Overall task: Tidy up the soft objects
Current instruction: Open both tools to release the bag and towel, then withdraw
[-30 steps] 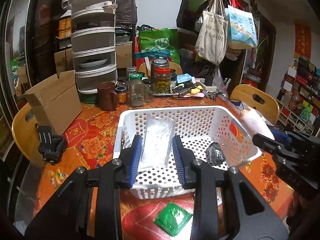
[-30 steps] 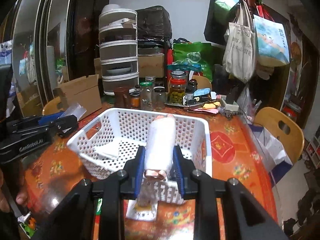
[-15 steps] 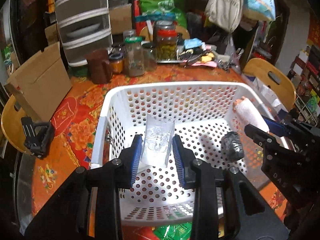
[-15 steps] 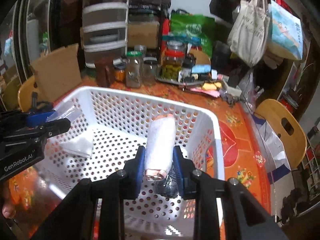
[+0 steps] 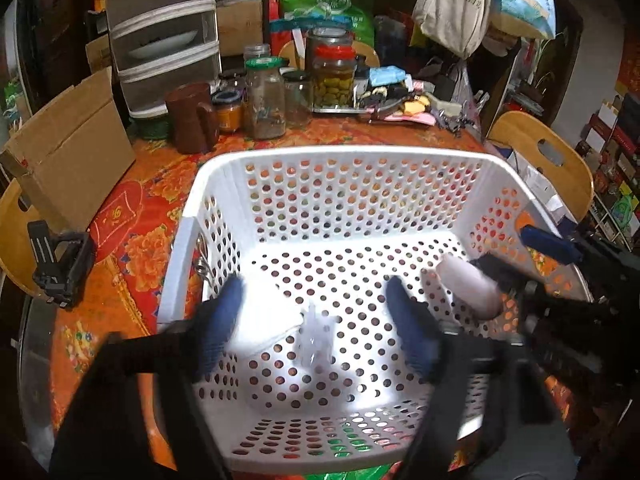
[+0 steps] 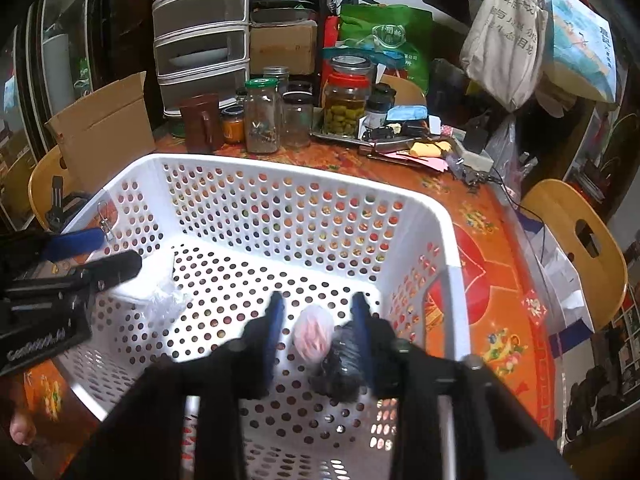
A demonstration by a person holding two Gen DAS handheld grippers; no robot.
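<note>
Within the white basket (image 5: 188, 236), both hand-held grippers' jaws have just opened, holding nothing.

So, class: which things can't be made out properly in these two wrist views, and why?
- Clear packet, left wrist view: motion-blurred, contents unreadable.
- Green packet, left wrist view: hidden under the basket, cut by the bottom edge.
- Black bundle, right wrist view: partly behind the right gripper.

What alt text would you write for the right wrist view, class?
The right gripper, jaws just opened, hangs over a white perforated basket with a pink-white roll loose between its fingers beside a black bundle. The left gripper reaches in from the left.
</note>
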